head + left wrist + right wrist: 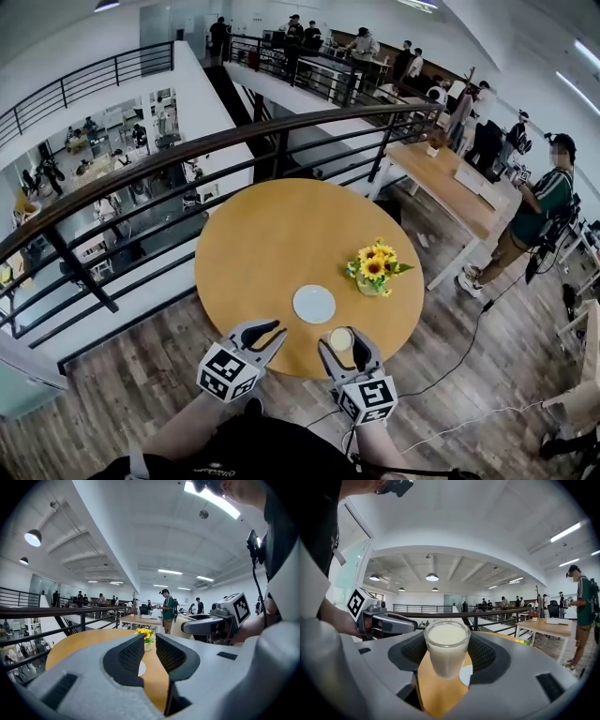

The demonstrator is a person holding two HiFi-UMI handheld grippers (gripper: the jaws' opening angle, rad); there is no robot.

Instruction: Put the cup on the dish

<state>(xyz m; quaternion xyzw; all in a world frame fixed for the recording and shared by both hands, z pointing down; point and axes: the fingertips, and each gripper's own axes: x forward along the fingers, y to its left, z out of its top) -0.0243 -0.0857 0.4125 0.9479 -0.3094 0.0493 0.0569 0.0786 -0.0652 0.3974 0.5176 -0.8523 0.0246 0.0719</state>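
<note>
A glass cup (341, 339) filled with a white liquid is gripped upright between the pads of my right gripper (342, 336), shut on it, over the near rim of the round wooden table (262, 234). In the right gripper view the cup (446, 651) fills the gap between the jaws. The white dish (314, 304) lies on the table just beyond and left of the cup, and shows as a white patch (466, 674) behind the glass. My left gripper (279, 334) is open and holds nothing, beside the dish's near left; the dish (141, 668) shows between its jaws.
A small vase of sunflowers (373, 270) stands to the right of the dish. A dark metal railing (141, 187) curves behind the table over an atrium. A long wooden table (450, 187) and several people are at the right; cables (469, 412) lie on the wood floor.
</note>
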